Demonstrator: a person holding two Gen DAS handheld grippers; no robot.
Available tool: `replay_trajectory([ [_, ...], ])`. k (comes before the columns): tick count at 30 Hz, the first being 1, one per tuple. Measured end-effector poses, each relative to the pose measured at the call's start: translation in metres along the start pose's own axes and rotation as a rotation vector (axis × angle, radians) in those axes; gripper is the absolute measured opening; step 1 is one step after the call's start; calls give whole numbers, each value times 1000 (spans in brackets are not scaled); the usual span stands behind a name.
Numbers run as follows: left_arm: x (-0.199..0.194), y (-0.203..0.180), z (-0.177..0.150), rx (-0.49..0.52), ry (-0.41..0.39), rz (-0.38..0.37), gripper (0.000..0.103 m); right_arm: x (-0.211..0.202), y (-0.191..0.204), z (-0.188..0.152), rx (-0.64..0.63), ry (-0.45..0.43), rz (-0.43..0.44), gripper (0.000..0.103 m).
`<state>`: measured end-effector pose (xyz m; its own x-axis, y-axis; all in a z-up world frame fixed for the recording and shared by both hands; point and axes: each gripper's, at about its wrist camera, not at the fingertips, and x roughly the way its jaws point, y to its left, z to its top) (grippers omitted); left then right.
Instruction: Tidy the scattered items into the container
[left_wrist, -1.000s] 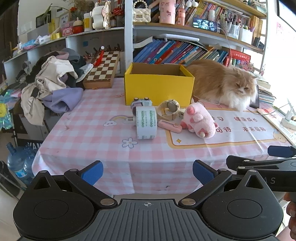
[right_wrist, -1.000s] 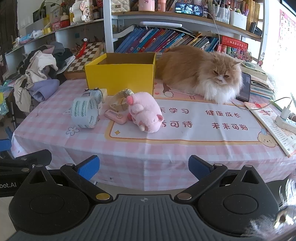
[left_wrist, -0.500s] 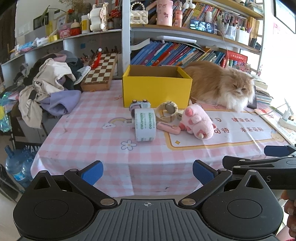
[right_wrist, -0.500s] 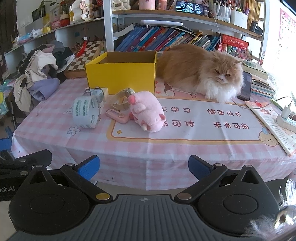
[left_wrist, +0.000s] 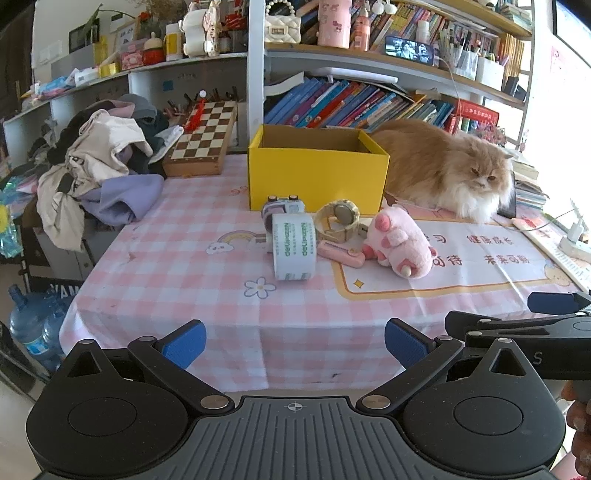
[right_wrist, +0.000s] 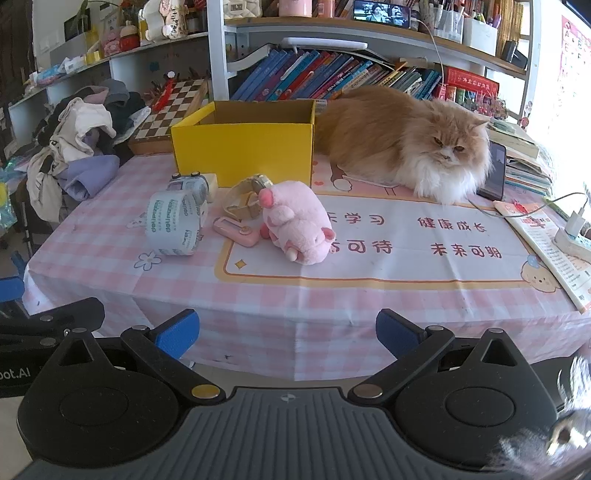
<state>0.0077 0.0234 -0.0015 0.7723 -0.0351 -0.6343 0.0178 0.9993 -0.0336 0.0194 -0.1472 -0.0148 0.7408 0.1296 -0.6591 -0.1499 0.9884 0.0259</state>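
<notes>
Left gripper (left_wrist: 293, 341) apart | right gripper (right_wrist: 288, 328) apart | tape roll (left_wrist: 293, 248) reads "deliPIZEN"

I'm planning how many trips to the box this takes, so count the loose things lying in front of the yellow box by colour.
Pink: 2, plush pig and small pink case
White: 1, tape roll
Beige: 1, watch
Pale lilac: 1, toy car
Total: 5

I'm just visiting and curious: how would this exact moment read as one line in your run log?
phase: approach | left gripper: open, empty | right gripper: open, empty | yellow box: nothing visible inside | tape roll, pink plush pig: on table
</notes>
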Motion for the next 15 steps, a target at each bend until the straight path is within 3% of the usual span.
replay_trajectory([
  [15,7,2,4,2,8,23,103,13,-1,10,10,-2,25,102],
])
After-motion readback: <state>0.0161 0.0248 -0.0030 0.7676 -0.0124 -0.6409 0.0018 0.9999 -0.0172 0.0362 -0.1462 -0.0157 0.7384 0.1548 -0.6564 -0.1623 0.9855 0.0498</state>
